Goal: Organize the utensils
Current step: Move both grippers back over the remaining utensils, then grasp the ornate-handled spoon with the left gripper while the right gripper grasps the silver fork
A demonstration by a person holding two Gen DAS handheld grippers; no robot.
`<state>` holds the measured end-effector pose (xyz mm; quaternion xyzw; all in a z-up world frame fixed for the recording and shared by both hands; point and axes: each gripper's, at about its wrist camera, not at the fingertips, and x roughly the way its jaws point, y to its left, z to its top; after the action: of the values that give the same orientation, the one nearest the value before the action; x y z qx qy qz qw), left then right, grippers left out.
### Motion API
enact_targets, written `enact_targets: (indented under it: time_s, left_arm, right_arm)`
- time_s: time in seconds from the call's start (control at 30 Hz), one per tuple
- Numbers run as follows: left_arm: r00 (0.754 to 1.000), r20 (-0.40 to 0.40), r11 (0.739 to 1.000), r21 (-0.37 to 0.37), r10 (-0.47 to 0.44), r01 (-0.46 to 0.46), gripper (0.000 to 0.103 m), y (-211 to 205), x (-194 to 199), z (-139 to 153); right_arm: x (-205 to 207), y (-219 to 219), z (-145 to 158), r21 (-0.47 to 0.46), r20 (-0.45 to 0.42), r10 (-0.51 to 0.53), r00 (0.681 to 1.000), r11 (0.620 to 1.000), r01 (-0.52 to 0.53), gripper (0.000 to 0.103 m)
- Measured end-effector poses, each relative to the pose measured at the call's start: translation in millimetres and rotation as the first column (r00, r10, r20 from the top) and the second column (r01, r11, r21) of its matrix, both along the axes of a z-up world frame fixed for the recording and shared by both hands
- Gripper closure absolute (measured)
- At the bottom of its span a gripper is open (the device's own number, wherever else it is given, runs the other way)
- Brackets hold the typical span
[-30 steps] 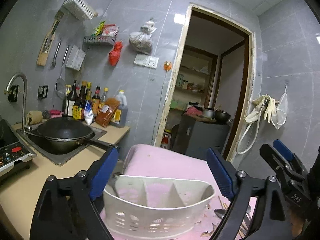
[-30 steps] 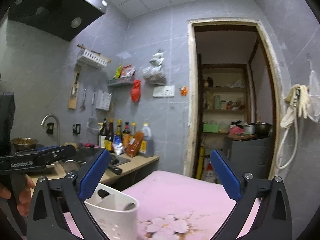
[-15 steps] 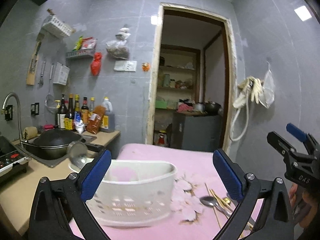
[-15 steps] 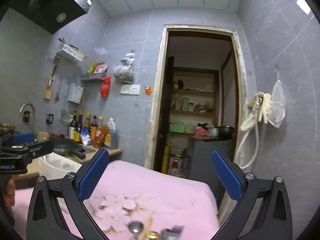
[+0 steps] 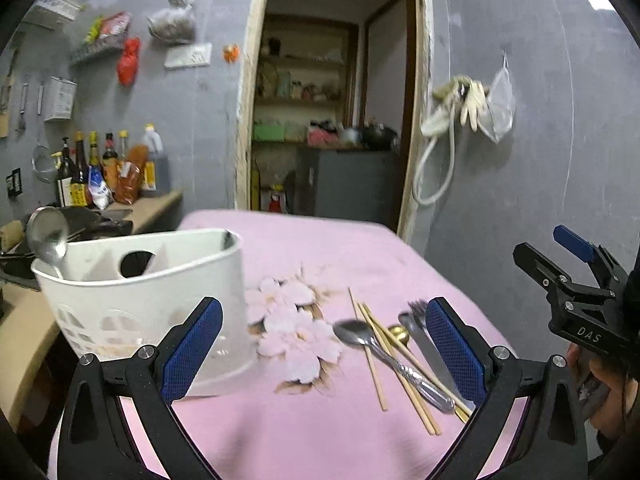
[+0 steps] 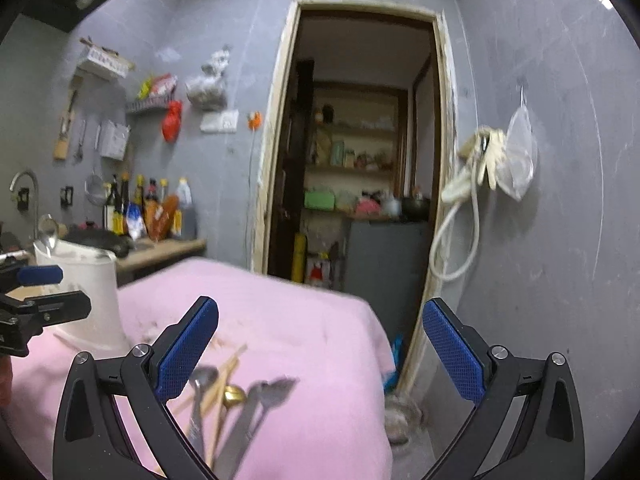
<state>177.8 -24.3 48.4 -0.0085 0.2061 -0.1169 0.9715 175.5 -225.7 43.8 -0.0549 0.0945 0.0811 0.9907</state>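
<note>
Utensil holder (image 5: 160,300), one, white, stands upright at the pink table's (image 5: 320,432) left side, one ladle (image 5: 50,240) leaning inside. Just right lie three chopsticks (image 5: 370,360), one silver spoon (image 5: 394,364), one knife (image 5: 434,360), one fork (image 5: 418,310), one gold spoon (image 5: 399,333), handles toward the camera. Left gripper (image 5: 320,348) and right gripper (image 6: 318,354) both gape, empty.

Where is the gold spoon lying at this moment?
In the left wrist view, the gold spoon lies on the pink tablecloth, right of centre, between the wooden chopsticks and the fork.
</note>
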Motion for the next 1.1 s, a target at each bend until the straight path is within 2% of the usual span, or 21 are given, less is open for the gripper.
enact_targets:
  time_s: [0.17,0.23,0.27,0.33,0.4,0.47,0.53,0.6,0.9,0.97,1.1]
  left_arm:
    - [0.995,-0.095,0.998,0.055,-0.017,0.022,0.004,-17.6,19.2,-15.8]
    - [0.99,-0.142,0.998,0.059,-0.024,0.033,0.006,-22.1,28.5,-21.9]
    - [0.986,-0.164,0.998,0.054,-0.033,0.042,0.01,-23.7,32.9,-24.4]
    - [0.976,-0.213,0.998,0.037,-0.049,0.058,0.018,-26.9,41.8,-30.0]
    - [0.96,-0.272,0.997,0.019,-0.067,0.075,0.027,-31.2,53.6,-38.5]
    - [0.944,-0.318,0.995,0.012,-0.086,0.095,0.041,-35.2,60.6,-45.1]
    - [0.926,-0.363,0.994,0.009,-0.1,0.111,0.05,-39.6,69.0,-51.7]
    - [0.907,-0.407,0.993,-0.001,-0.111,0.12,0.056,-42.2,77.8,-59.3]
    - [0.834,-0.541,0.994,-0.05,-0.107,0.096,0.06,-49.9,114.2,-83.8]
    - [0.83,-0.548,0.995,-0.052,-0.104,0.091,0.068,-50.9,118.7,-86.4]
    - [0.83,-0.548,0.994,-0.072,-0.109,0.083,0.075,-46.9,121.4,-85.3]
  right_arm:
    - [15.1,-6.6,-18.5,-0.01,-0.131,0.001,0.991,1.0,-0.002,0.0]
    - [23.0,-9.1,-25.1,-0.003,-0.186,0.01,0.983,1.0,-0.01,0.005]
    - [26.5,-9.7,-28.5,0.002,-0.212,0.018,0.977,1.0,-0.018,0.007]
    - [32.7,-9.5,-34.3,0.007,-0.259,0.035,0.965,0.999,-0.035,0.021]
    - [38.4,-9.5,-39.9,0.012,-0.303,0.053,0.952,0.999,-0.052,0.029]
    - [41.7,-9.8,-42.7,0.018,-0.33,0.071,0.941,0.997,-0.069,0.034]
    - [43.9,-8.3,-44.9,0.013,-0.351,0.082,0.933,0.997,-0.083,0.042]
    - [45.8,-7.1,-47.5,0.006,-0.369,0.091,0.925,0.995,-0.096,0.045]
    - [53.5,-7.3,-54.6,0.019,-0.418,0.119,0.901,0.992,-0.123,0.047]
    - [54.4,-7.8,-55.9,0.022,-0.424,0.121,0.898,0.992,-0.123,0.047]
    - [55.1,-8.7,-56.4,0.023,-0.431,0.119,0.895,0.992,-0.121,0.047]
